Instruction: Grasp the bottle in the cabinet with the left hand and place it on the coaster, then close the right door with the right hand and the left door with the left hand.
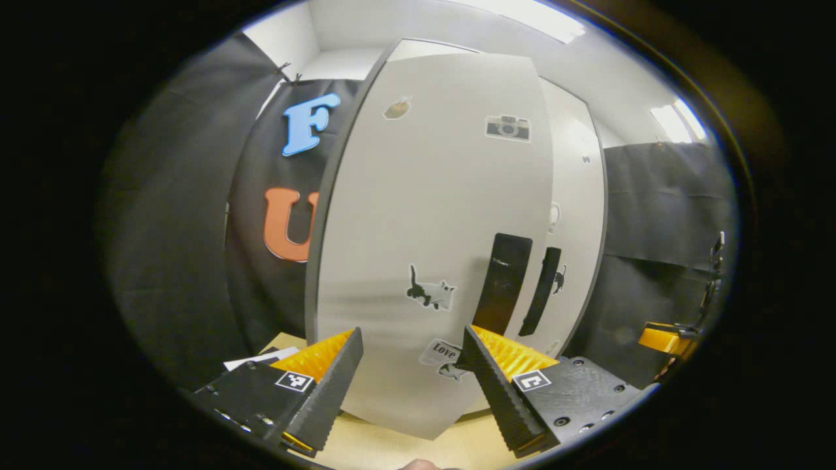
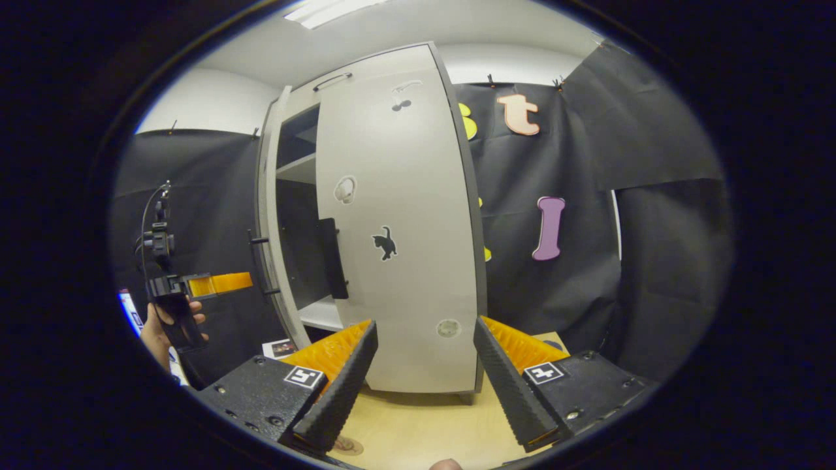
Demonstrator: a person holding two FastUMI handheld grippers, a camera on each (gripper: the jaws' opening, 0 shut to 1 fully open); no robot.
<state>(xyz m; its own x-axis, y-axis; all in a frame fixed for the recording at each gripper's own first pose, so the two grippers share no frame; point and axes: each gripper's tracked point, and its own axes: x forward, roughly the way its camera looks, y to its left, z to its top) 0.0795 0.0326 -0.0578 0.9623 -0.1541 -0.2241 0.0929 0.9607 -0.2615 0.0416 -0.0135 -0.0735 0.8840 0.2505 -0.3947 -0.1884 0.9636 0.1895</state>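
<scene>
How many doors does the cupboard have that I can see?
2. The left door stands right ahead of the left gripper. The right door stands ahead of the right gripper. Both doors are ajar.

Door sticker text: the small newspaper-style sticker (image 1: 439,352) low on the pale grey left cabinet door (image 1: 431,215) bears the word "Love" in black type; the smaller print beneath it is too fine to read.
Camera sticker: the camera-shaped sticker (image 1: 507,127) near the top right of the same door carries no readable lettering.
Cat stickers: the black cat sticker (image 2: 385,243) on the pale grey right cabinet door (image 2: 398,215) carries no text.
</scene>
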